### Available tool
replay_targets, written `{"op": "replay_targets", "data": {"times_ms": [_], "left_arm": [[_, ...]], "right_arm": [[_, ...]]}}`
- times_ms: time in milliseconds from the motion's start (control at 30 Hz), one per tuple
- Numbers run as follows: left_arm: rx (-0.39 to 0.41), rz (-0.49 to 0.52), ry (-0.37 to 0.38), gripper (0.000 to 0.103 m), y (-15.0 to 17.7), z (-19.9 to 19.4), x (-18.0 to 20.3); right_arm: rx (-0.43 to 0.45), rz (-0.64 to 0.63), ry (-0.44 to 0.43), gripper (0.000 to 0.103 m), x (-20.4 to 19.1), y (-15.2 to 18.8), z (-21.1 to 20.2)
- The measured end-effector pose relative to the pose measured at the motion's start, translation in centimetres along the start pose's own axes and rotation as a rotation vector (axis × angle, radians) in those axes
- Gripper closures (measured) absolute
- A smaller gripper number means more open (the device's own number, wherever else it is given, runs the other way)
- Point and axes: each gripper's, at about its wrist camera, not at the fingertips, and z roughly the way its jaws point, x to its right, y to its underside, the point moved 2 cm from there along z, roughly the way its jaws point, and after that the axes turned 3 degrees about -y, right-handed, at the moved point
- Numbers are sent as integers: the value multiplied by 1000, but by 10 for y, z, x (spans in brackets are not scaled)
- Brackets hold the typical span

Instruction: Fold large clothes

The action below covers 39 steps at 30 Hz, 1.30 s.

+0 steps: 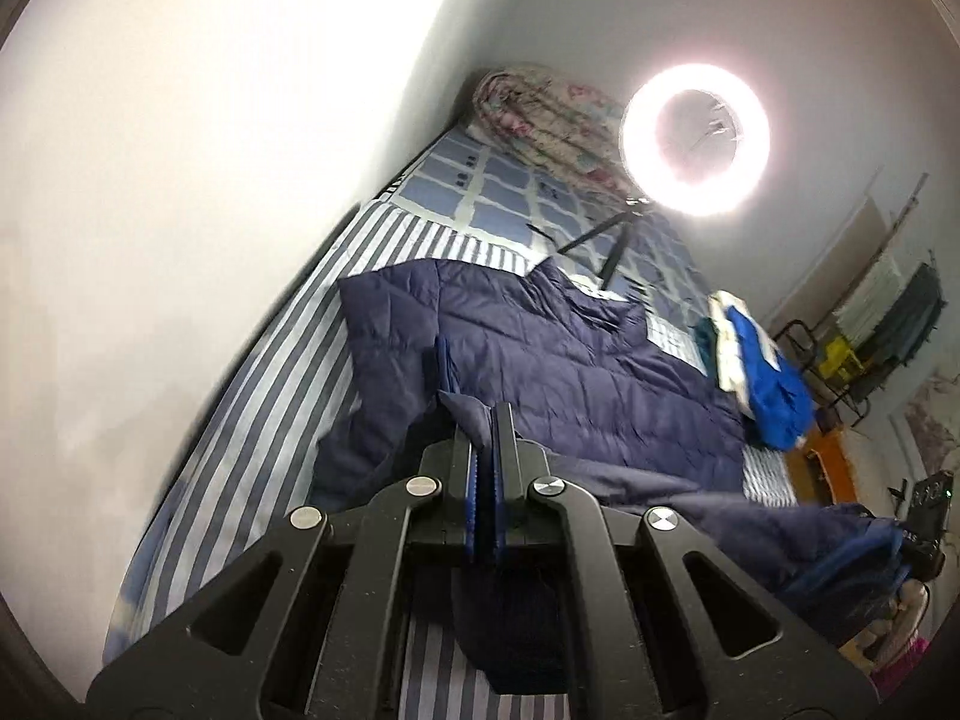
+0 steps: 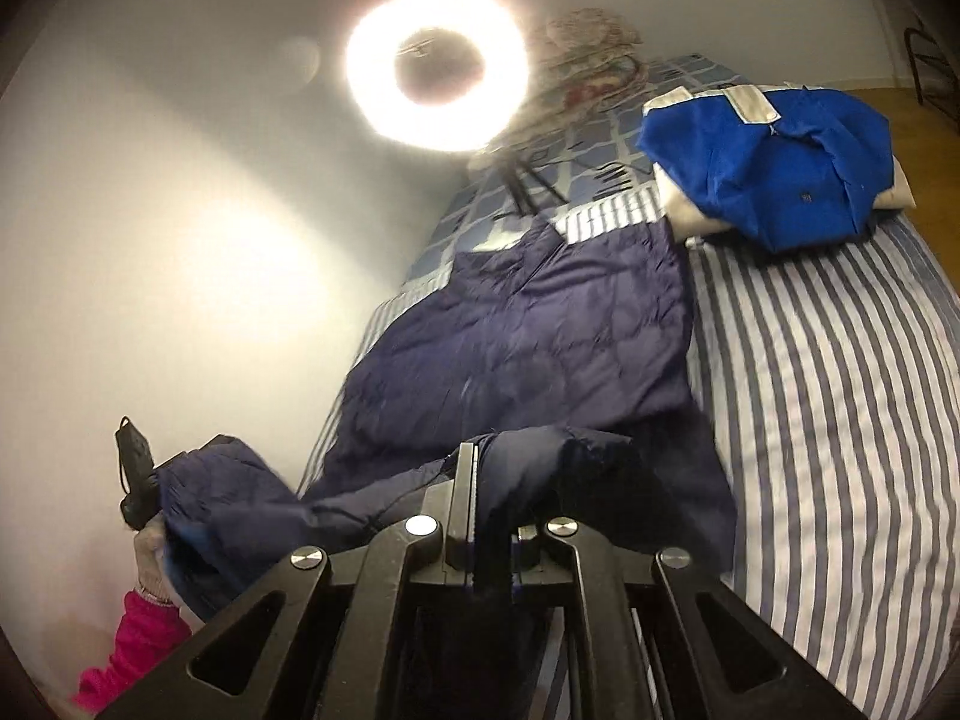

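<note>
Left hand-held gripper (image 1: 485,420) is clamped tight on a fold of the navy quilted jacket (image 1: 570,360), and the right hand-held gripper (image 2: 487,462) is pinched on another edge of it. The jacket's near end is lifted, the rest spread across the striped bed (image 2: 840,390). A folded blue garment (image 2: 774,162) sits on the bed beyond the jacket, with a glaring ring light (image 2: 437,67) farther back.

Striped-sheeted bed (image 2: 840,360) set against a plain white wall (image 1: 210,180), lit ring light (image 1: 696,138) (on tripod) at its far end, wooden floor (image 2: 888,87) beyond.
</note>
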Motion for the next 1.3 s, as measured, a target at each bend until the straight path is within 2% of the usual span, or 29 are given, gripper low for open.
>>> {"op": "replay_targets", "data": {"times_ms": [167, 333, 433, 567, 600, 667, 700, 733, 833, 900, 1000, 1100, 1233, 1300], "left_arm": [[-53, 24, -96, 102, -25, 81, 10], [-121, 37, -173, 102, -27, 150, 4], [-152, 38, -201, 102, -24, 177, -5], [-184, 21, -190, 100, -25, 203, -16], [-192, 18, -184, 98, -26, 205, -18], [-220, 11, -163, 83, -33, 208, -23], [-225, 5, -140, 81, -38, 207, -25], [-224, 3, -126, 75, -42, 206, -26], [-182, 5, -118, 41, -59, 190, -32], [-131, 9, -91, 40, -68, 176, -38], [-110, 73, -105, 40, -71, 173, -44], [-170, 156, -134, 41, -62, 192, -43], [-227, 194, -132, 41, -49, 221, -32], [-249, 211, -134, 41, -43, 233, -25]], "right_arm": [[-26, 62, 85, 98, 36, -37, 53], [-86, 117, 175, 98, 70, -53, 112], [-110, 137, 218, 98, 90, -56, 137], [-127, 208, 181, 96, 114, -58, 153], [-124, 216, 170, 93, 117, -59, 154], [-123, 219, 153, 84, 119, -61, 153], [-124, 213, 139, 79, 119, -63, 151], [-126, 205, 131, 77, 118, -64, 150], [-135, 194, 115, 57, 119, -69, 142], [-99, 170, 107, 39, 119, -73, 131], [-34, 73, 127, 22, 114, -78, 115], [-56, 22, 146, 23, 116, -77, 121], [-94, -22, 168, 26, 113, -76, 144], [-122, -70, 218, 27, 110, -76, 160]]}}
